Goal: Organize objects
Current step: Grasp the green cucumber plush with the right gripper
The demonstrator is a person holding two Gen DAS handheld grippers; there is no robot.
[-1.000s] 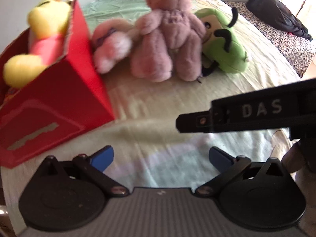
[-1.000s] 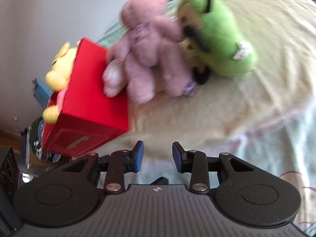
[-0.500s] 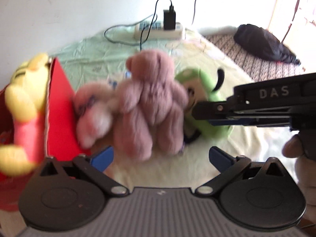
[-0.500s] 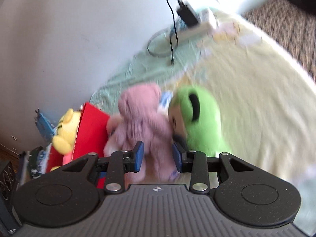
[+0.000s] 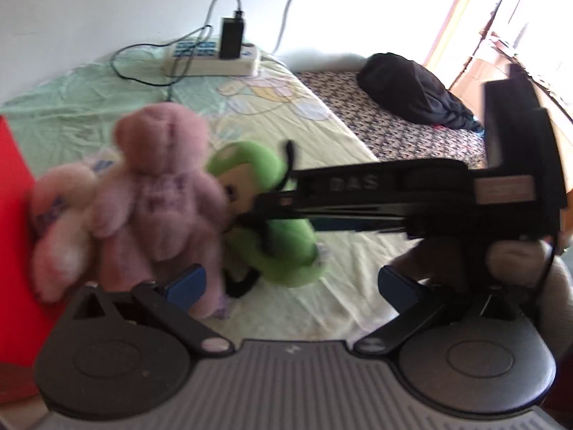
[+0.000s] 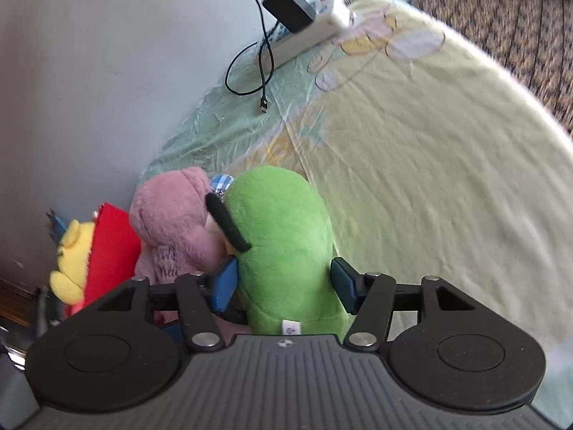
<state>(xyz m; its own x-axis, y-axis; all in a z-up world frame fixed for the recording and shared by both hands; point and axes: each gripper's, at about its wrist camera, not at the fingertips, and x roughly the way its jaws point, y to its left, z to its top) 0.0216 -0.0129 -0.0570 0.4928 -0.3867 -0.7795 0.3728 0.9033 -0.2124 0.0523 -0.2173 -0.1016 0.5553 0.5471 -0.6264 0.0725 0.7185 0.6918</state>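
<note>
On the bed [image 6: 412, 150], the green plush toy [image 6: 283, 247] lies beside the mauve teddy bear [image 6: 172, 222], touching it on the side away from the red box [image 6: 111, 243]. The right tool [image 6: 283, 283] straddles the green toy: its jaws have just been opening, the toy's body sits between the blue pads [image 6: 224, 285], and whether the pads press on the fabric I cannot tell. A yellow plush toy [image 6: 73, 254] sticks up from the red box, beyond the bear. The left tool [image 5: 292, 283] hangs open and empty in front of the bear. A pale pink plush [image 5: 61, 233] leans between bear and box. A white power strip [image 5: 211, 59] lies well behind the green toy, near the wall.
</note>
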